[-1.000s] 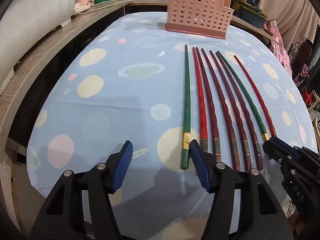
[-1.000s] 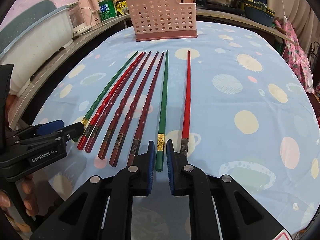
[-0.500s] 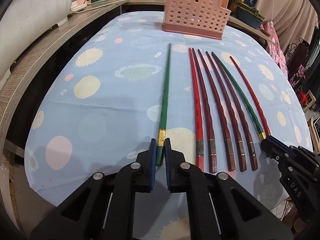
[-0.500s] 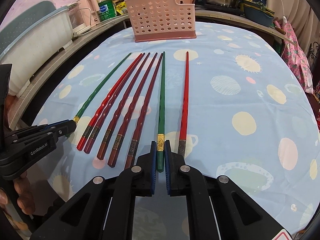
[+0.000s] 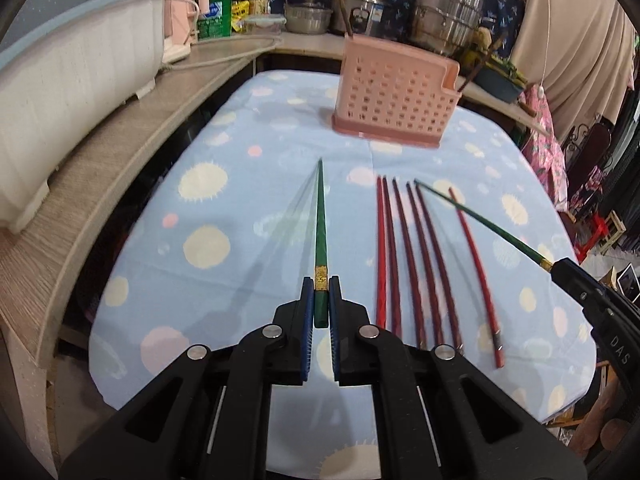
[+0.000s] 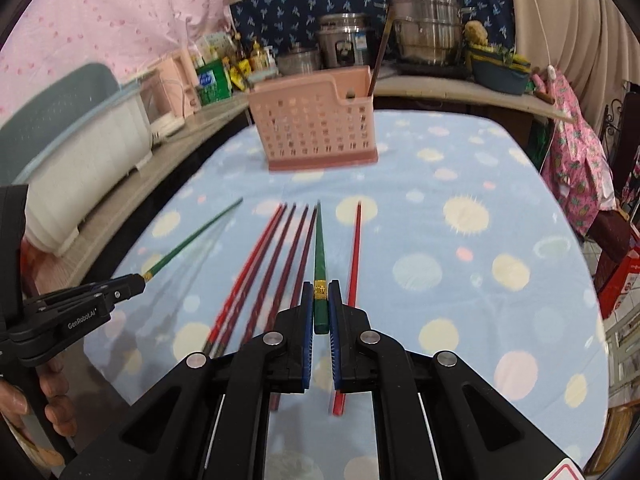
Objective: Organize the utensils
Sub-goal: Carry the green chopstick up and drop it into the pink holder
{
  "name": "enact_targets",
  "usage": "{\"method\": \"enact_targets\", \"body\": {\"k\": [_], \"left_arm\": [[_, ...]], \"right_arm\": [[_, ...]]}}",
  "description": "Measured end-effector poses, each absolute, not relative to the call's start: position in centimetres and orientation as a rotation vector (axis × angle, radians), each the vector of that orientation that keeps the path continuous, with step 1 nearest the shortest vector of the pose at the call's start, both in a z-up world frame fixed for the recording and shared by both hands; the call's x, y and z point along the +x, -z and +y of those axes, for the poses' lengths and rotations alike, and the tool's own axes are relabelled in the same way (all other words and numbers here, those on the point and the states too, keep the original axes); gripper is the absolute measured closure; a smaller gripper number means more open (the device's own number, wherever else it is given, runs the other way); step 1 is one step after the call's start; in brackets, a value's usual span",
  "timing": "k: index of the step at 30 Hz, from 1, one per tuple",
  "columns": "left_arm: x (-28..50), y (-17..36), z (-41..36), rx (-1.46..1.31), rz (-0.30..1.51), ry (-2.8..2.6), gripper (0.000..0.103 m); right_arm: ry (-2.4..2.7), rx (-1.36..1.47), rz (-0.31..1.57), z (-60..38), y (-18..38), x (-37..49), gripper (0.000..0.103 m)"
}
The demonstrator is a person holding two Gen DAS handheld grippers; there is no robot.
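My left gripper (image 5: 320, 300) is shut on the butt end of a green chopstick (image 5: 320, 232) and holds it above the cloth, tip toward the pink perforated utensil basket (image 5: 394, 98). My right gripper (image 6: 320, 304) is shut on a second green chopstick (image 6: 320, 252), also lifted; it shows at the right of the left wrist view (image 5: 480, 222). The left gripper and its chopstick show at the left of the right wrist view (image 6: 192, 240). Several red and dark red chopsticks (image 5: 408, 256) lie side by side on the table between the grippers.
The table has a blue dotted cloth (image 5: 240, 200). A wooden counter (image 5: 100, 168) runs along the left with a white tub (image 5: 68, 72). Pots and bottles (image 5: 360, 16) stand behind the basket. A hand (image 6: 52, 400) holds the left gripper.
The left gripper shut on the left green chopstick a second ago. Both grippers have since lifted their green chopsticks off the cloth and tilted up toward the basket.
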State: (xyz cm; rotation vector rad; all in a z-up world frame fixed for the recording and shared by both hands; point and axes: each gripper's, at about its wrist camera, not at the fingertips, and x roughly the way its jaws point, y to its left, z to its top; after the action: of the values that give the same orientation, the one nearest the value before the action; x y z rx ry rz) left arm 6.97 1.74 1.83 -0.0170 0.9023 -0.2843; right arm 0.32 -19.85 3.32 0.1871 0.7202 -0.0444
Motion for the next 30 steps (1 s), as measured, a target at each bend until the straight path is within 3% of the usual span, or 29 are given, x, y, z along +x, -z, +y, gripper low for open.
{"method": "enact_targets", "body": {"k": [30], "left_arm": [[20.1, -24.1, -0.2, -0.192, 0.516, 0.335, 0.096]], "right_arm": [[0.034, 0.260, 0.299, -25.8, -22.5, 12.5, 0.096]]}}
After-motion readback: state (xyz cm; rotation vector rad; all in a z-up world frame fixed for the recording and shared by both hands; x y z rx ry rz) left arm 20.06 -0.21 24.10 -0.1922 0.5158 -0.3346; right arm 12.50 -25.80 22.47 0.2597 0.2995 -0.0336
